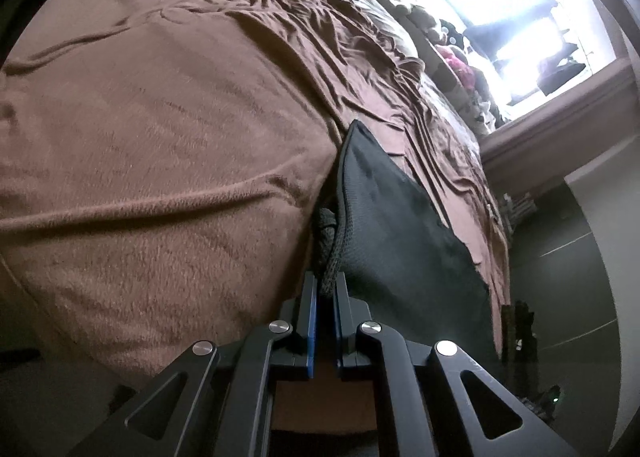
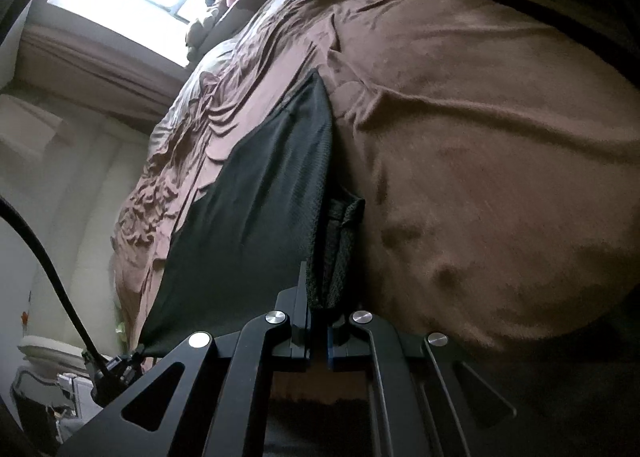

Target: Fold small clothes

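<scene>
We hold the dark knit garment (image 1: pixel 396 225) stretched above the bed (image 1: pixel 160 117), left gripper (image 1: pixel 327 289) and right gripper (image 2: pixel 320 297) each clamped on a bunched edge; uneven pulling could slip it free.

This is looking like a bedroom in a home. A wide bed (image 1: pixel 160 129) is taking up most of both views, and a brown fleece blanket (image 2: pixel 480 161) is lying rumpled across it. Along the bed's far edge, soft toys (image 1: pixel 452 53) are sitting in a row under a bright window (image 1: pixel 500 5) that is letting in daylight. Pale walls (image 2: pixel 60 177) are closing the room in beside the bed.
</scene>
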A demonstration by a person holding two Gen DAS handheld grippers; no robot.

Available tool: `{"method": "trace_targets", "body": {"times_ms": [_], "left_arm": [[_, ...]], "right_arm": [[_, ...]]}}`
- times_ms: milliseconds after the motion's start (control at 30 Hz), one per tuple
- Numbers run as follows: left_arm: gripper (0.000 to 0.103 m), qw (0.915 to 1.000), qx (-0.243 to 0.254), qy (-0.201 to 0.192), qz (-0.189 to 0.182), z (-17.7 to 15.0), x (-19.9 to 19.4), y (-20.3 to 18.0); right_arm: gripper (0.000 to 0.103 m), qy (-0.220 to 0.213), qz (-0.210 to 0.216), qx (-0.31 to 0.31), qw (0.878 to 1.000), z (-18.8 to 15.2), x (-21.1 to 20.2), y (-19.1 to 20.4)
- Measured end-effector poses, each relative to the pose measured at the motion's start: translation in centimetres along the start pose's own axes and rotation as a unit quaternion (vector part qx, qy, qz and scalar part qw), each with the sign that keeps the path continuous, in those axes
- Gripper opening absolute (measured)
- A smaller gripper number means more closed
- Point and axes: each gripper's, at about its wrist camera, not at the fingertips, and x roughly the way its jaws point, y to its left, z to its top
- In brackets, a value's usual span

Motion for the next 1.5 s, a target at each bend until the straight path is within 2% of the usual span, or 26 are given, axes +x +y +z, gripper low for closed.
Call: {"method": "trace_targets", "body": {"times_ms": [100, 167, 233, 267, 300, 333, 367, 400, 433, 500, 667, 900, 967, 1067, 1133, 1200, 1233, 1267, 1367, 1500], "left_arm": [[0.007, 0.9997, -0.015, 0.006, -0.016, -0.2, 0.3, 0.4], [0.008, 0.9997, -0.019, 0.002, -0.014, -0.4, 0.5, 0.5], [0.016, 0.9997, -0.021, 0.007, -0.007, -0.6, 1.1, 0.7], [0.019, 0.9996, -0.026, 0.011, -0.007, -0.6, 1.3, 1.0], [0.029, 0.9992, -0.036, 0.013, -0.011, -0.7, 1.6, 1.4], [0.041, 0.9990, -0.040, 0.014, -0.012, -0.7, 1.6, 1.6], [0.046, 0.9989, -0.043, 0.013, -0.015, -0.9, 1.6, 1.8], [0.052, 0.9989, -0.043, 0.010, -0.014, -1.0, 1.5, 1.9], [0.054, 0.9990, -0.042, 0.010, -0.013, -1.1, 1.5, 2.0], [0.054, 0.9988, -0.045, 0.016, -0.009, -1.4, 1.7, 2.3], [0.054, 0.9970, -0.068, 0.022, -0.031, -2.1, 1.7, 3.7], [0.054, 0.9969, -0.073, 0.012, -0.027, -1.7, 2.3, 3.2], [0.049, 0.9967, -0.075, 0.010, -0.029, -1.7, 2.5, 3.1], [0.033, 0.9959, -0.085, 0.010, -0.029, -1.7, 3.0, 3.2], [0.016, 0.9949, -0.094, 0.014, -0.033, -1.7, 3.3, 3.4], [0.011, 0.9931, -0.107, 0.018, -0.044, -1.9, 3.5, 3.8], [0.010, 0.9924, -0.112, 0.016, -0.048, -1.9, 3.4, 4.0], [0.010, 0.9915, -0.118, 0.011, -0.054, -2.1, 3.2, 4.3], [0.009, 0.9899, -0.128, 0.003, -0.062, -2.4, 2.8, 4.7], [0.009, 0.9917, -0.120, -0.006, -0.047, -2.5, 2.2, 4.3]], "right_arm": [[0.005, 0.007, -0.020, -0.002, 1.000, 0.0, -0.7, 0.0], [0.006, 0.008, -0.043, -0.006, 0.999, 0.3, -1.4, 0.3], [0.010, -0.001, -0.061, -0.017, 0.998, 0.6, -2.2, 1.2], [0.017, -0.004, -0.065, -0.023, 0.998, 0.7, -2.5, 1.7], [0.024, -0.011, -0.071, -0.029, 0.997, 1.1, -3.1, 2.3], [0.041, -0.018, -0.072, -0.033, 0.997, 1.2, -3.6, 2.7], [0.057, -0.027, -0.073, -0.040, 0.996, 1.3, -4.0, 3.3], [0.061, -0.036, -0.073, -0.050, 0.995, 1.4, -4.5, 4.1], [0.062, -0.045, -0.071, -0.063, 0.995, 1.4, -4.9, 5.0], [0.062, -0.047, -0.066, -0.087, 0.993, 1.4, -4.9, 6.6], [0.062, -0.028, -0.053, -0.135, 0.989, 0.4, -3.0, 10.3], [0.062, 0.022, -0.041, -0.196, 0.979, -0.5, 2.5, 14.4], [0.062, 0.037, -0.047, -0.210, 0.976, -0.9, 4.2, 15.4], [0.062, 0.052, -0.052, -0.236, 0.969, -1.8, 6.3, 17.2], [0.062, 0.062, -0.054, -0.252, 0.964, -2.3, 7.7, 18.0], [0.050, 0.074, -0.062, -0.272, 0.957, -2.8, 9.3, 18.8], [0.040, 0.077, -0.069, -0.278, 0.955, -2.5, 10.5, 19.1], [0.035, 0.085, -0.077, -0.286, 0.951, -2.8, 11.4, 19.4], [0.030, 0.104, -0.075, -0.299, 0.946, -3.6, 13.3, 20.4], [0.027, 0.116, -0.086, -0.328, 0.933, -4.6, 15.7, 21.5]]}}
